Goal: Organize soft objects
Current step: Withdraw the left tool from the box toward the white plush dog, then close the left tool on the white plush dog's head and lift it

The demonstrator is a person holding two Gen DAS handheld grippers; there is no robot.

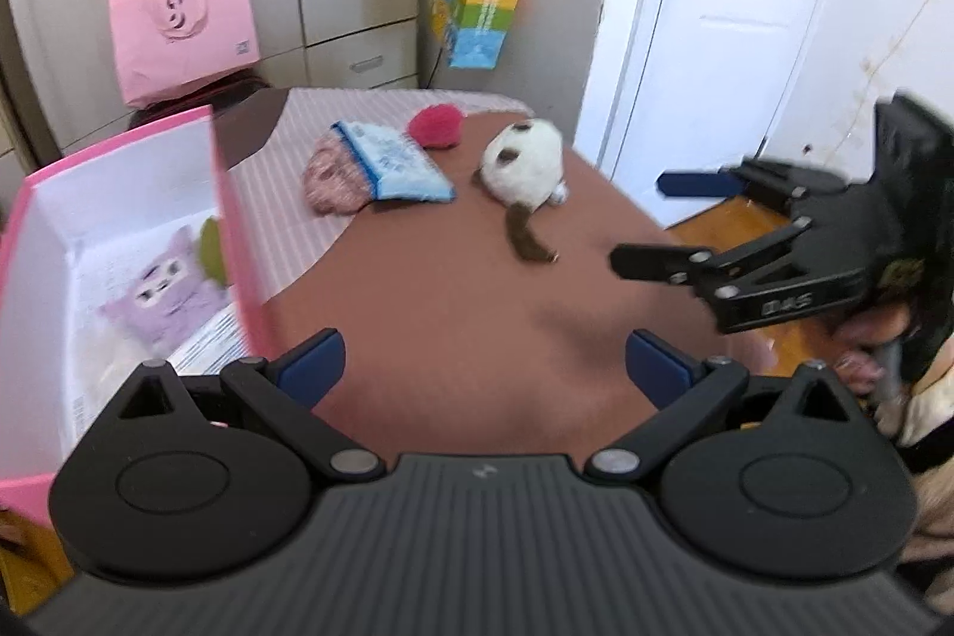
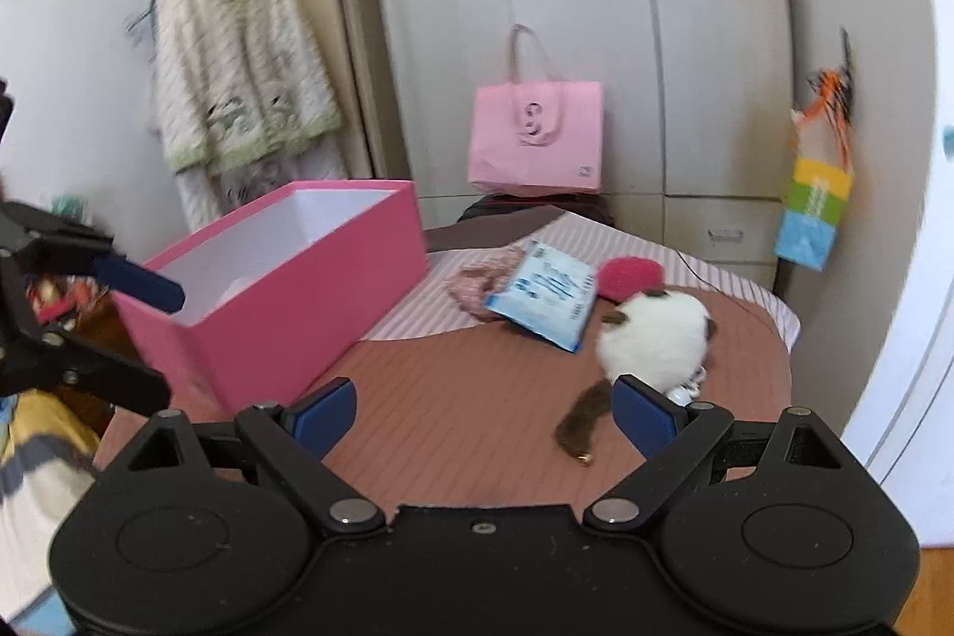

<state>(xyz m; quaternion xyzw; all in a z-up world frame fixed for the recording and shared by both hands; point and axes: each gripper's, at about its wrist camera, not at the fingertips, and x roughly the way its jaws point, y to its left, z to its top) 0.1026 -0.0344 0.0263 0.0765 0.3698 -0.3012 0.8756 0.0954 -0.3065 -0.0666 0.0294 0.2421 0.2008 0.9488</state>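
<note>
At nine o'clock in the left wrist view, the pink box (image 1: 229, 225) stands open on the tabletop (image 1: 453, 314). Its white inside holds a lilac plush (image 1: 161, 293) lying face up, a green thing (image 1: 210, 248) just beside it toward the pink wall, and printed white packets (image 1: 208, 344) under and around the plush; what the packets are cannot be told. From the right wrist view the same box (image 2: 310, 314) sits at ten o'clock, and only its white walls show, not the contents.

Outside the box, at twelve o'clock on the tabletop, a blue pack (image 1: 393, 162) leans on a pinkish knit bundle (image 1: 331, 183). A red ball (image 1: 435, 128) lies just behind the pack. A white plush (image 1: 524, 165) with brown patches and a brown tail rests near them at one o'clock, apart from the pack.

The left tool (image 1: 486, 371) hangs over the brown tabletop with its fingers spread and nothing between them. The right tool (image 2: 483, 409) is likewise spread and empty; its right finger overlaps the white plush (image 2: 653, 338) in that view, though contact cannot be told.

On the cabinet behind hang a pink bag (image 1: 185, 25) and a coloured bag (image 1: 477, 19).
</note>
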